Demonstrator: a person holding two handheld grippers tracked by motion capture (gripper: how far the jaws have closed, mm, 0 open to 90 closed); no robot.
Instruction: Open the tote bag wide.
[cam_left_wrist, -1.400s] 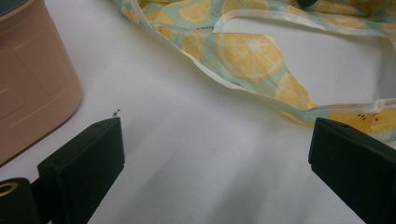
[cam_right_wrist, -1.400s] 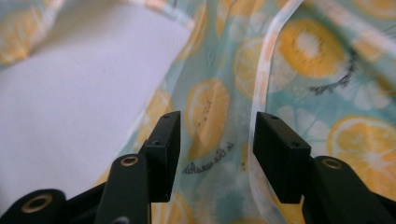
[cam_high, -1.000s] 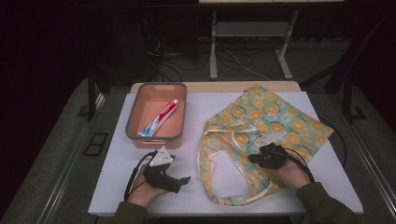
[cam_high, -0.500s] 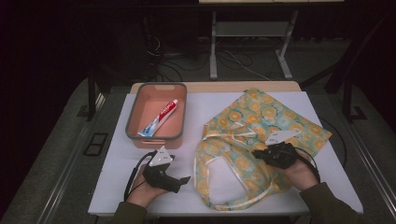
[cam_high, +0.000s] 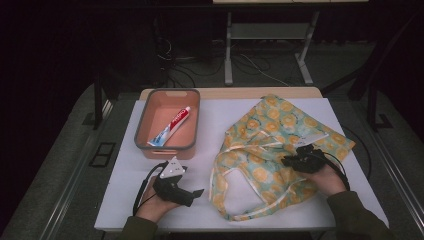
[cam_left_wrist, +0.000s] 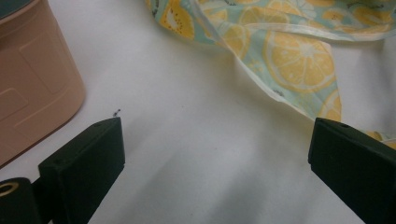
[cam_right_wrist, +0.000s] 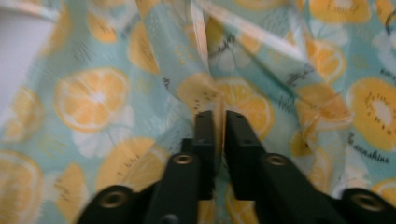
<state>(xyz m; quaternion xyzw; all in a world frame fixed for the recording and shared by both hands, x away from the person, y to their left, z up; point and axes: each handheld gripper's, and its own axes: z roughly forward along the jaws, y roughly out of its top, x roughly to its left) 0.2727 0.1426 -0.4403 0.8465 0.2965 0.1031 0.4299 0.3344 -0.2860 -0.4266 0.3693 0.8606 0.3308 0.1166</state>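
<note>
A lemon-print cloth bag (cam_high: 270, 145) lies rumpled on the right half of the white table (cam_high: 215, 125), its straps looped toward the front. My right gripper (cam_high: 287, 161) rests on the bag's right side, jaws pinched on a raised fold of the fabric (cam_right_wrist: 218, 105). My left gripper (cam_high: 197, 193) lies near the front edge, left of the bag, wide open over bare tabletop with nothing between its fingers (cam_left_wrist: 88, 158). The bag's edge (cam_left_wrist: 280, 60) shows ahead of it, apart from the jaws.
A salmon-coloured bin (cam_high: 167, 125) with a grey rim stands at the back left, holding a toothpaste tube (cam_high: 172, 125). Its rounded corner (cam_left_wrist: 32, 84) sits close to my left gripper. Beyond the table are a dark floor, cables and a metal stand.
My right gripper has slid rightward across the bag with the pinched fabric, dragging the cloth and reshaping the strap loop. The left gripper has stayed put.
</note>
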